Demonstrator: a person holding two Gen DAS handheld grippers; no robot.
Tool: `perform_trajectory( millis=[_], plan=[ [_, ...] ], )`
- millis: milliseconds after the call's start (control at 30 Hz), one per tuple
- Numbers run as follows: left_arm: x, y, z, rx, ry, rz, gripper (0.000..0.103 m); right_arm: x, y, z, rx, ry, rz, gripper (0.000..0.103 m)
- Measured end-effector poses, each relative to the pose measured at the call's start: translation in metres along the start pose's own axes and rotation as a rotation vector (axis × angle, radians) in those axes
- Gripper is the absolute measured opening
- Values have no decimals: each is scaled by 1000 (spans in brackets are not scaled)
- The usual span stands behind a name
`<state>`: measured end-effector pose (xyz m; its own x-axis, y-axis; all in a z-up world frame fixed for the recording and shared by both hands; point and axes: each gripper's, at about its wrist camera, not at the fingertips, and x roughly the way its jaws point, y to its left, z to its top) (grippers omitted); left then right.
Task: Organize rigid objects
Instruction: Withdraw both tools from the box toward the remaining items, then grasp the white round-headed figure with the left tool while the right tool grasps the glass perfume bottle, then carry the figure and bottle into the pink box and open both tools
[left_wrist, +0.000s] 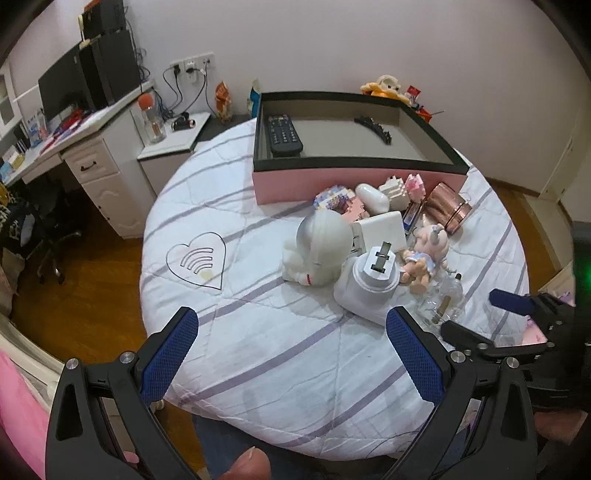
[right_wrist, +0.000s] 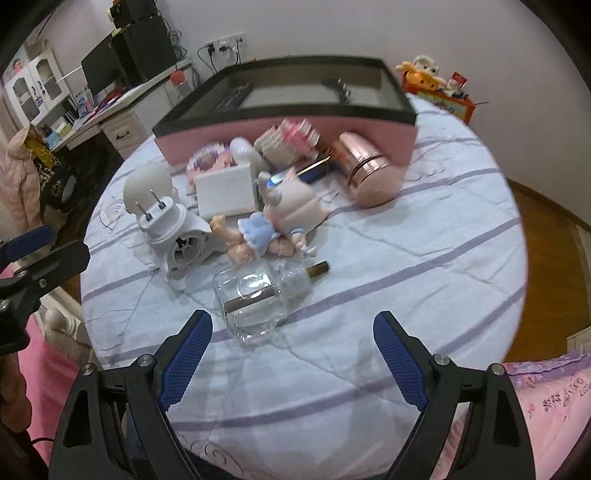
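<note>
Both tools are spread wide and hold nothing. The right tool (right_wrist: 291, 354) is the nearer one to the work: the clear glass bottle (right_wrist: 258, 299) lies on its side on the bed (right_wrist: 424, 266) just ahead of its fingertips, a little toward its left finger, with its long axis running ahead and to the right so that the dark cap (right_wrist: 318, 269) points away from the tool. Judging by that lie, a grasp across the bottle's body would call for little turning of the wrist. Beyond the bottle, and close to it, lies the doll in the blue dress (right_wrist: 258, 232); ahead-left stands the white plug adapter (right_wrist: 173, 229) with its prongs up, and the white square block (right_wrist: 225, 192) and the rose-gold canister (right_wrist: 364, 173) lie farther ahead. The pink-sided box (right_wrist: 288, 129) sits at the far end of the heap, so anything carried there must pass over this clutter. The left tool (left_wrist: 291, 350) hovers over bare bedding, with the white round-headed figure (left_wrist: 317, 251) and the adapter ahead and to its right; the remote control (left_wrist: 282, 134) and a dark hair clip (left_wrist: 373, 129) already lie inside the box.
</note>
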<state>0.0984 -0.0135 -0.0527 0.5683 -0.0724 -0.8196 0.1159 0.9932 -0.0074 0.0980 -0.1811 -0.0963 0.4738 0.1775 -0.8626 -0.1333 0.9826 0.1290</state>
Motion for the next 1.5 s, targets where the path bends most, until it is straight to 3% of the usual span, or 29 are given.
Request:
perform_trajectory(
  millis=[300, 367, 800, 967, 1067, 1100, 1133, 1233, 1500],
  plan=[
    [18, 5, 7, -23, 23, -15, 103, 24, 7, 5, -51, -40, -27, 89],
    [22, 5, 10, -24, 20, -16, 103, 21, 8, 4, -69, -50, -47, 75],
    [55, 3, 37, 3, 7, 18, 103, 18, 3, 8, -80, -42, -33, 75],
    [81, 6, 43, -13, 18, -11, 101, 19, 3, 11, -80, -39, -34, 75],
    [88, 15, 43, -58, 22, -104, 87, 18, 3, 11, -79, -39, -35, 75],
    [88, 16, 43, -66, 21, -121, 75, 18, 2, 12, -77, -40, -34, 75],
    [87, 16, 42, -59, 20, -126, 52, 18, 2, 12, -73, -41, -33, 75],
    [87, 8, 37, -25, 9, -114, 53, 14, 0, 13, -64, -49, -27, 75],
    [65, 20, 33, -49, -15, -149, 53, -2, -3, 16, -48, -82, -12, 75]
  ],
)
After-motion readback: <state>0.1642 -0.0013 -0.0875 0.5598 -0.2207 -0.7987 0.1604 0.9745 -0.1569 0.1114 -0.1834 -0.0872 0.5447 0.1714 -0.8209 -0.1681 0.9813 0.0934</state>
